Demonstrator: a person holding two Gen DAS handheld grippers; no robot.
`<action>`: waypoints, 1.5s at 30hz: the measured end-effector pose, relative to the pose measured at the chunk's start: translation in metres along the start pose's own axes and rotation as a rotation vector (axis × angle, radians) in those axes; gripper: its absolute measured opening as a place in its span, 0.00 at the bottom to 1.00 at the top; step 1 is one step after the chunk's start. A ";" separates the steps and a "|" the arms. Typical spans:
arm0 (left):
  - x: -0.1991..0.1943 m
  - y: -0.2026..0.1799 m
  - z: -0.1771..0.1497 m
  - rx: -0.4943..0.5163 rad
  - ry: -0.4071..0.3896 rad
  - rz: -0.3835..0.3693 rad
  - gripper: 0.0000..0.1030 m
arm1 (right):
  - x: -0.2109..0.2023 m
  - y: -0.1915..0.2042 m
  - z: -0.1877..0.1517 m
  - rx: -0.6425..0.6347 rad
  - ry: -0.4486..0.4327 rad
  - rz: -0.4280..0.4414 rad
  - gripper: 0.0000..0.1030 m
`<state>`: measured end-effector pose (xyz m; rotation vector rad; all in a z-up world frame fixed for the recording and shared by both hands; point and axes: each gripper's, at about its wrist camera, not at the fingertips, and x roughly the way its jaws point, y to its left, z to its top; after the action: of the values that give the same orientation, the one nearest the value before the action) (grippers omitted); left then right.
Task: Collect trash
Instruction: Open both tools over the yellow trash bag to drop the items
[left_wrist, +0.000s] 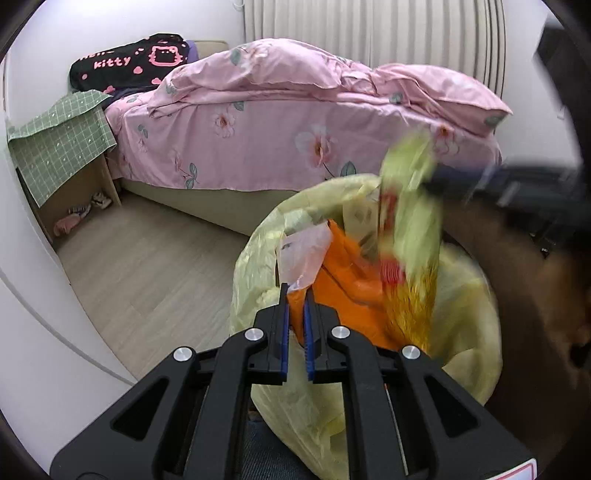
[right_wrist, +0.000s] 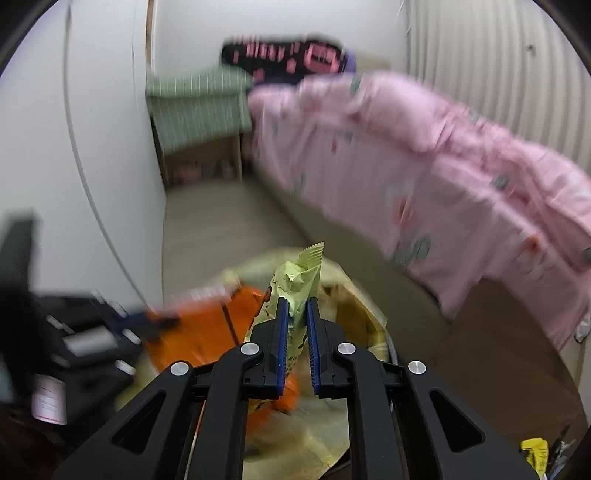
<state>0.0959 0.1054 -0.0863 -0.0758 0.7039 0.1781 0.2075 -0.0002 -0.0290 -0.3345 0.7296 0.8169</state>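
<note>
Green snack wrapper (right_wrist: 295, 284) is pinched between the narrow-set jaws of the right gripper (right_wrist: 295, 332), held just above the mouth of the yellow trash bag (left_wrist: 255, 258). Bag rim is clamped by the left gripper (left_wrist: 295, 325), jaws nearly closed on the plastic edge, with an orange wrapper (left_wrist: 343, 280) already inside. Risk, as judged: the right view is motion-blurred, so a fast release could send the wrapper past the rim onto the floor (left_wrist: 147, 266). Bag mouth may collapse if the left hold slips. More yellow litter (right_wrist: 535, 450) is seen lower right.
</note>
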 end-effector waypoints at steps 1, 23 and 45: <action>-0.002 0.000 0.001 0.000 -0.005 0.003 0.06 | 0.008 0.000 -0.003 -0.013 0.035 -0.010 0.10; 0.001 0.023 0.014 -0.094 0.023 0.047 0.06 | 0.056 0.004 -0.030 -0.025 0.293 0.060 0.10; -0.004 0.018 0.028 -0.180 0.087 -0.146 0.48 | -0.019 -0.012 -0.041 0.127 0.072 0.054 0.32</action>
<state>0.1073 0.1258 -0.0622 -0.3074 0.7653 0.0983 0.1895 -0.0402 -0.0448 -0.2313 0.8566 0.8087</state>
